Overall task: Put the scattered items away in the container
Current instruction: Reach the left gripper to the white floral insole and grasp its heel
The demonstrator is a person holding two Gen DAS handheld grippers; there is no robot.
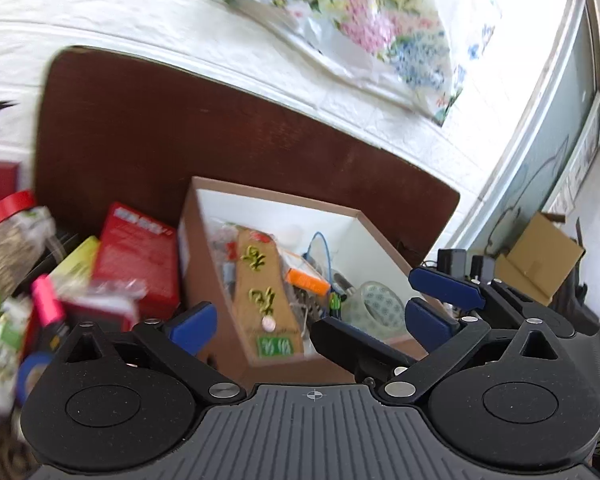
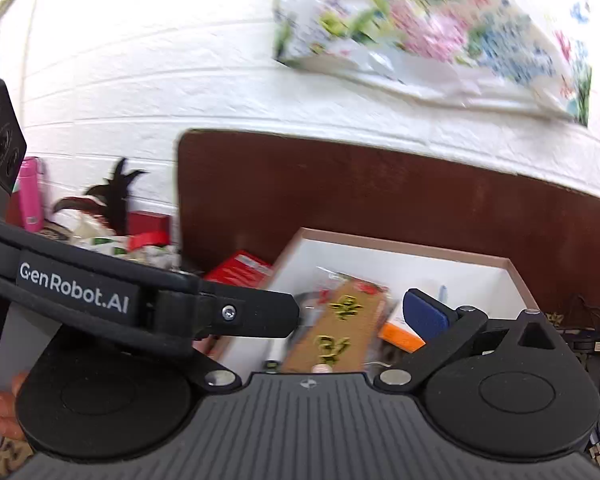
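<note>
left gripper (image 1: 310,322) and right gripper (image 2: 300,316) gape wide, empty, over the box (image 1: 204,256). only the left view shows the tape roll (image 1: 376,306); only the right, a pink bottle (image 2: 30,194)

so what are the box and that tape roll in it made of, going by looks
The box looks like cardboard: matte brown outside, flat white walls inside, thin straight edges. The tape roll looks like clear plastic film, glossy and see-through, with a small repeating printed pattern; whether it has a card core cannot be made out.

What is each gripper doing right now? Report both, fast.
Left gripper: open, holding nothing, above the box.
Right gripper: open, holding nothing.
</note>
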